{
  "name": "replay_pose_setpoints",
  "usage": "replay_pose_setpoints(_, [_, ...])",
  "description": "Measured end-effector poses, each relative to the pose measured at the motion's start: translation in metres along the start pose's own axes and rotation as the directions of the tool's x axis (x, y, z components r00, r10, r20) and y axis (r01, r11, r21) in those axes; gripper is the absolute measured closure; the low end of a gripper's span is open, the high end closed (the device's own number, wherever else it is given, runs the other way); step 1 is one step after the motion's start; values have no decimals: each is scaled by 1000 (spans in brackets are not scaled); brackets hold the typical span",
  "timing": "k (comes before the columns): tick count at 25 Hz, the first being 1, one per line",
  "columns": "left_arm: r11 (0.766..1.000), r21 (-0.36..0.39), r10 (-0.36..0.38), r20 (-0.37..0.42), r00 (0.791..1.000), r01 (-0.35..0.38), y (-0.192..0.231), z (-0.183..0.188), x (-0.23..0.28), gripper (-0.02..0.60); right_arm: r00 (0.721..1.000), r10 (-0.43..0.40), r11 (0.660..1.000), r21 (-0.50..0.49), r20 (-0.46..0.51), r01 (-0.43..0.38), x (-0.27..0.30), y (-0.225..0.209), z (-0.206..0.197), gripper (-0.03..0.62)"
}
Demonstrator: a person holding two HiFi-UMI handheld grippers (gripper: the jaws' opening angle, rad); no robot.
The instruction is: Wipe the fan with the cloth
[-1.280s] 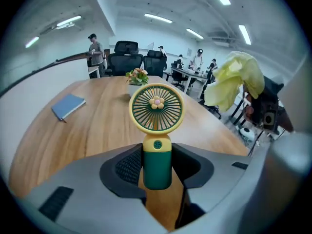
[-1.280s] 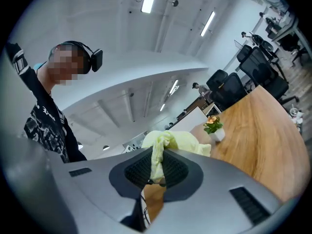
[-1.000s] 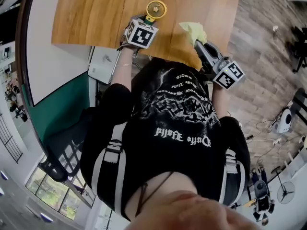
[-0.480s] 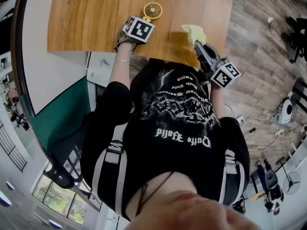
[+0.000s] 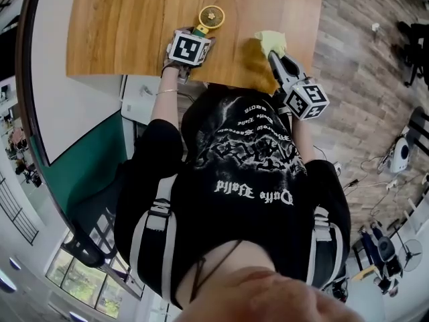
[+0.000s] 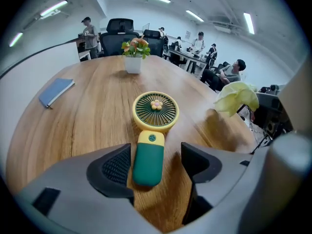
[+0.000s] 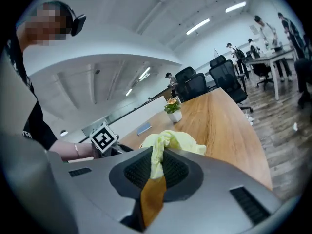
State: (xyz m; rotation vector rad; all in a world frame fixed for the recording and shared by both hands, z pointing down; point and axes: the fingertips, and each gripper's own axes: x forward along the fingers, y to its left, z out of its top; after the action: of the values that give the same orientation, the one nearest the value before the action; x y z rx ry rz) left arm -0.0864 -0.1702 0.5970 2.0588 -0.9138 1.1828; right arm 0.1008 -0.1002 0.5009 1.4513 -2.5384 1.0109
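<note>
- Long wooden table (image 5: 120, 32): near edge hidden behind the person's torso.
- Left claw (image 6: 155, 154): just spread wide, not pressing the green handle between its jaws.
- Right claw (image 7: 155, 165): pinching the crumpled pale-yellow cloth (image 7: 170, 140).
- Small yellow-and-green handheld fan (image 6: 155, 112): flat on the table, its flower-centred grille at 12 o'clock from the handle and the cloth at 3 o'clock.

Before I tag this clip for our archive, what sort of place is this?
Probably an open-plan office: a long wooden table, black office chairs behind it, and people at desks farther back.
</note>
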Motion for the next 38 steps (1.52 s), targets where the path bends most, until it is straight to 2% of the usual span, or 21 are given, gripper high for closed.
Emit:
replay_pose_setpoints(4, [997, 4, 78, 120, 990, -79, -1, 11, -13, 242, 996, -91, 985, -149, -6, 89, 11, -6, 10, 548])
replay_pose_setpoints(7, [995, -55, 90, 226, 970, -79, -10, 19, -34, 242, 993, -119, 972, -205, 8, 118, 15, -6, 24, 548])
replay_pose_setpoints(9, [992, -114, 86, 315, 945, -53, -17, 27, -49, 242, 990, -141, 961, -237, 23, 142, 17, -7, 31, 548])
replay_pose_setpoints(12, [986, -165, 100, 434, 895, -30, -26, 36, -73, 242, 983, -171, 948, -261, 67, 183, 14, -8, 43, 548])
replay_pose_setpoints(15, [989, -144, 100, 527, 844, -28, -40, 43, -94, 242, 975, -193, 932, -289, 113, 218, 9, -7, 54, 547])
replay_pose_setpoints(18, [995, -99, 82, 595, 800, -28, -58, 46, -110, 242, 965, -233, 904, -339, 119, 260, 6, -12, 55, 546])
replay_pose_setpoints(22, [998, -61, 44, 651, 758, -6, -76, 50, -119, 242, 960, -262, 869, -408, 101, 280, 4, -16, 52, 545])
replay_pose_setpoints(26, [996, -82, 38, 661, 749, 23, -79, 55, -116, 242, 963, -246, 866, -423, 105, 268, 5, -13, 55, 545])
replay_pose_setpoints(28, [996, -84, 44, 664, 746, 17, -79, 59, -117, 243, 963, -243, 867, -419, 118, 271, 5, -13, 60, 545])
replay_pose_setpoints(30, [996, -88, 61, 667, 743, -3, -78, 62, -116, 269, 961, -243, 866, -418, 130, 275, 5, -14, 64, 545])
replay_pose_setpoints(34, [990, -126, 126, 652, 748, -57, -72, 58, -112, 412, 964, -226, 866, -424, 141, 265, 6, -8, 65, 546])
replay_pose_setpoints(35, [988, -141, 145, 648, 748, -69, -70, 56, -112, 465, 966, -218, 867, -426, 141, 258, 7, -5, 64, 546])
replay_pose_setpoints(36, [984, -157, 163, 646, 745, -80, -68, 54, -113, 544, 968, -208, 869, -428, 139, 249, 8, -2, 64, 546])
replay_pose_setpoints(38, [981, -175, 180, 649, 739, -85, -67, 52, -114, 560, 972, -191, 869, -437, 135, 231, 10, 3, 63, 548])
